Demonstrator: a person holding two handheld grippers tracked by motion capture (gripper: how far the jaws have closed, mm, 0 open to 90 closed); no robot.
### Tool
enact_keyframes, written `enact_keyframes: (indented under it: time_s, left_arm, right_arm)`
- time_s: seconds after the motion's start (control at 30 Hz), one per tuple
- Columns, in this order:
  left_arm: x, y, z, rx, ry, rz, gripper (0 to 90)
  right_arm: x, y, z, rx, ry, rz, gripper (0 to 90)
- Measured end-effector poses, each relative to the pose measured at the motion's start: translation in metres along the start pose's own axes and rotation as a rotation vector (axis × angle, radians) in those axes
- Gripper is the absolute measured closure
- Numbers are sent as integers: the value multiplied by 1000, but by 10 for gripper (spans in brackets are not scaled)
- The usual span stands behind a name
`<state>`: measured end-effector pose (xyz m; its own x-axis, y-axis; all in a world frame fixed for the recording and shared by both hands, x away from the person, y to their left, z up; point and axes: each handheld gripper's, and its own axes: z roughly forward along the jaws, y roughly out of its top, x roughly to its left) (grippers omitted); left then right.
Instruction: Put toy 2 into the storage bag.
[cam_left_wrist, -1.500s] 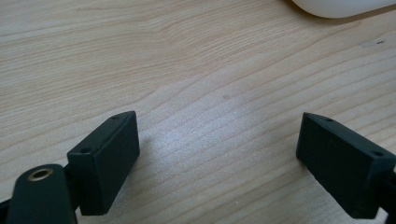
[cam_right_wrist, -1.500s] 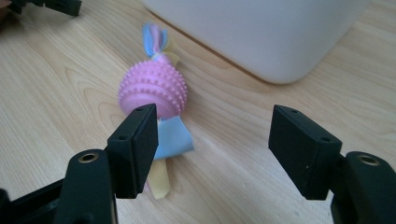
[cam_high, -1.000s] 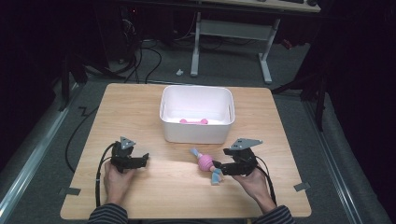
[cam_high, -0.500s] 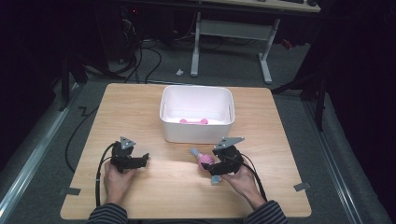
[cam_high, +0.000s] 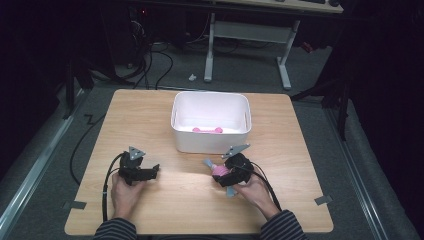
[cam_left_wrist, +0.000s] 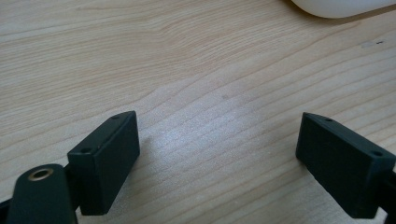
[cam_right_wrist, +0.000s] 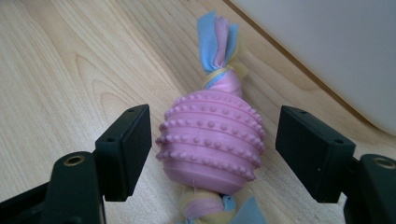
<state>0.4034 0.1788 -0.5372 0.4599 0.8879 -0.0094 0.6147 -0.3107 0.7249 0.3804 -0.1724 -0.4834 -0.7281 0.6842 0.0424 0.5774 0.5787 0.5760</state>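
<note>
We find no brand, label or readable writing on anything here, neither on the tools nor on the tub.

Starting at the left, our left gripper (cam_high: 153, 171) rests low on the pale wooden tabletop (cam_high: 150, 115), held in the left hand (cam_high: 125, 195). In the left gripper view its two black jaws stand wide apart with only bare wood grain between them, so it is released and holds nothing.

Moving right, the pink ribbed rubber ball toy with knotted fleece tails (cam_right_wrist: 212, 140) lies on the tabletop, just in front of the white rectangular plastic tub (cam_high: 210, 140). Its body is egg-shaped, ringed by raised ridges that carry rows of small bumps (a dog-toy look). A strip of blue, pink and pale yellow fleece runs through it and comes out at both ends as a knot and loose tails. In the high view the toy (cam_high: 218, 170) shows as a small pink spot with a blue tail pointing toward the left.

Our right gripper (cam_right_wrist: 212, 149), held in the right hand (cam_high: 250, 187), sits around the toy. Its jaws have just been opening, and in the right gripper view a gap shows on each side between the black pads and the pink body, so the toy lies between them ungrasped.

Inside the tub lies another pink object (cam_high: 207, 130), too small to make out in detail.
</note>
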Motion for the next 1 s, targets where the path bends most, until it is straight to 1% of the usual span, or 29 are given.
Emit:
enact_keyframes:
  time_s: [0.1, 0.17, 0.2, 0.27, 0.3, 0.4, 0.63, 0.67, 0.7, 0.8, 0.93, 1.0]
  left_arm:
    - [0, 0, 0, 0, 0, 0, 135]
    - [0, 0, 0, 0, 0, 0, 134]
    - [0, 0, 0, 0, 0, 0, 134]
    - [0, 0, 0, -1, -1, 0, 135]
    - [0, 0, 0, 0, -1, 0, 135]
    - [0, 0, 0, 0, -4, 1, 138]
    - [0, 0, 0, -1, -3, 2, 139]
    - [0, 0, 0, 1, -3, 2, 139]
    - [0, 0, 0, 1, -3, 3, 139]
    - [0, 0, 0, 1, -3, 3, 139]
    - [0, 0, 0, 1, -4, 3, 140]
    - [0, 0, 0, 1, -4, 3, 140]
  right_arm:
    - [0, 0, 3, 10, -3, -8, 269]
    - [0, -1, 6, 25, 6, 3, 267]
    - [0, -1, 7, 28, 1, -4, 268]
    - [1, 0, 10, 41, 8, -11, 284]
    - [1, 0, 10, 41, 8, -11, 284]
    - [2, -1, 9, 52, 8, -23, 327]
    - [3, -2, 6, 51, 7, -30, 333]
    - [4, -2, 2, 35, 2, -28, 334]
    - [4, -2, 2, 35, 2, -28, 334]
    - [5, -3, -3, 11, 4, -24, 335]
    - [4, -4, -9, -17, -6, -39, 336]
    - [3, -5, -13, -25, -3, -29, 336]
